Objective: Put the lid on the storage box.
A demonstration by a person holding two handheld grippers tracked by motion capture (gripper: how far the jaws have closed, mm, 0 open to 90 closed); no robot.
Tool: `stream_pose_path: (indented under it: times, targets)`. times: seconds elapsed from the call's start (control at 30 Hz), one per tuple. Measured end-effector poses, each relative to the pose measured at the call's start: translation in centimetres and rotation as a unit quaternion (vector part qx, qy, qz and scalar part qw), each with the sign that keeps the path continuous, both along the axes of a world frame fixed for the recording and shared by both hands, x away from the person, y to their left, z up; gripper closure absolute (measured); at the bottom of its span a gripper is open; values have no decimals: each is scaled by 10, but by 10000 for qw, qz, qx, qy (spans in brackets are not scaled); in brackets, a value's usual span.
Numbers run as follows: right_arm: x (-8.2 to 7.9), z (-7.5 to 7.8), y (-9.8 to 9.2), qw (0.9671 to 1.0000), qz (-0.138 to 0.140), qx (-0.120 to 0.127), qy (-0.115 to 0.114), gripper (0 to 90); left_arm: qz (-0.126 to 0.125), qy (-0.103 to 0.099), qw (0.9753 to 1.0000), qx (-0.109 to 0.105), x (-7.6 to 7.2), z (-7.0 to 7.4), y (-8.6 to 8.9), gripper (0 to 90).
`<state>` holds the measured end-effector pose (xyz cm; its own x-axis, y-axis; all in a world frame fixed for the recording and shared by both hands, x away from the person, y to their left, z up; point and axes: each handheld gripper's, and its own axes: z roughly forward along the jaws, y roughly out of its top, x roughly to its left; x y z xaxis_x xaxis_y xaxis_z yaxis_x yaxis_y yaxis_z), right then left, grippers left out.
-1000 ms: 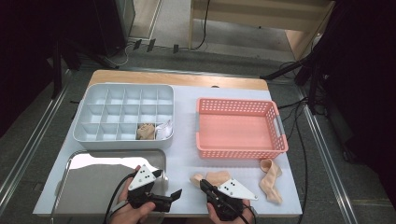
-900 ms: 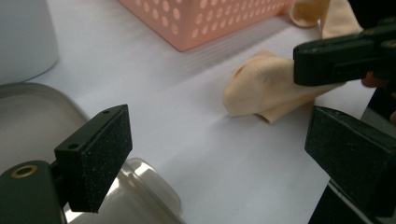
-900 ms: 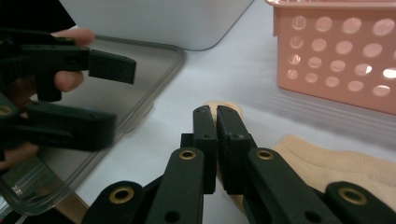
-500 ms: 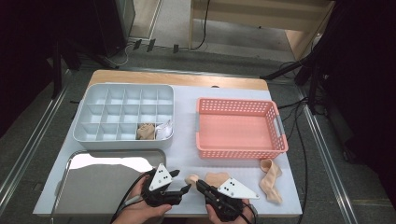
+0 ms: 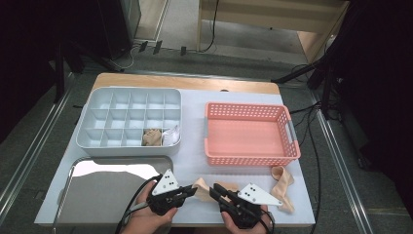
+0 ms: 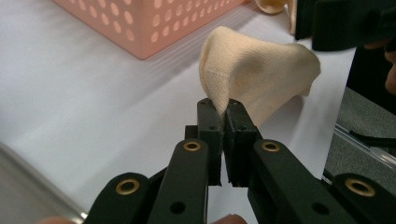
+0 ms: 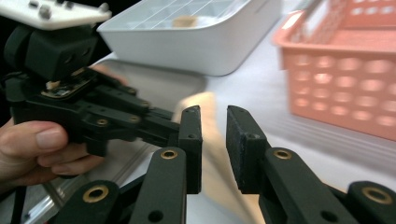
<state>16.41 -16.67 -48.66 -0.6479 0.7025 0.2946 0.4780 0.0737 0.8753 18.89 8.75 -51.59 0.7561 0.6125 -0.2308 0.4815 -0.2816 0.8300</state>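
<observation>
A: High view first: where is the sock (image 5: 200,187)?

B: On the white table (image 5: 195,146), at the near edge, between the two grippers. The left gripper (image 5: 191,192) has one end of it. In the left gripper view the jaws are pressed together on a fold of the beige cloth, and the sock (image 6: 259,77) rises from them in a peak, partly off the table.

A: And the right gripper (image 5: 215,189)?

B: Its jaws stand a little apart, with nothing between them. In the right gripper view the cloth (image 7: 205,122) lies just ahead of the tips and slightly to their left, blurred, close to the left gripper (image 7: 180,122).

A: Which way does the sock run?

B: Roughly along the table's near edge, from the left gripper toward the right one. I judge the right gripper is the nearer one to the free end, so it need only ease forward and close.

A: Anything else nearby?

B: A second sock (image 5: 282,183) lies to the right, below the pink basket (image 5: 246,158). The divided box (image 5: 90,141) holds another sock (image 5: 152,137) in one cell.

A: Any writing or brand?

B: None that I can read.
</observation>
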Motion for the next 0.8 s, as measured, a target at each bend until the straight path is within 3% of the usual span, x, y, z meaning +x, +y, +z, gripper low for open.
stream_pose_path:
  times: [0.2, 0.3, 0.33, 0.47, 0.57, 0.63, 0.7, 0.73, 0.77, 0.8]
  targets:
    - [-2, -5, -23, 9995, -310, 19, 98, 755, 83, 135, 9999, -38, 3, 0, 4, 880]
    - [-6, -12, -32, 9989, -413, -123, 188, 748, 96, 133, 9999, -42, 3, 0, 5, 879]
    - [-7, -19, -37, 9979, -534, -277, 256, 748, 114, 125, 9999, -32, 3, 0, 5, 878]
    - [3, -29, -47, 9946, -868, -358, 445, 734, 130, 113, 9999, 0, 1, -1, 8, 875]
    - [10, -32, -47, 9932, -966, -377, 531, 706, 146, 136, 9998, 2, 0, -2, 9, 874]
    - [20, -39, -41, 9906, -1015, -635, 656, 659, 159, 121, 9998, -11, 0, -2, 9, 870]
    - [23, -41, -39, 9897, -1013, -703, 721, 656, 164, 93, 9998, 9, -1, -2, 9, 868]
    - [26, -46, -34, 9869, -1021, -914, 849, 673, 190, 74, 9998, 16, 0, -2, 10, 868]
    - [26, -46, -34, 9869, -1021, -914, 849, 673, 190, 74, 9998, 16, 0, -2, 10, 869]
    - [23, -46, -31, 9854, -1038, -1115, 759, 754, 200, 75, 9998, -5, 0, -2, 10, 870]
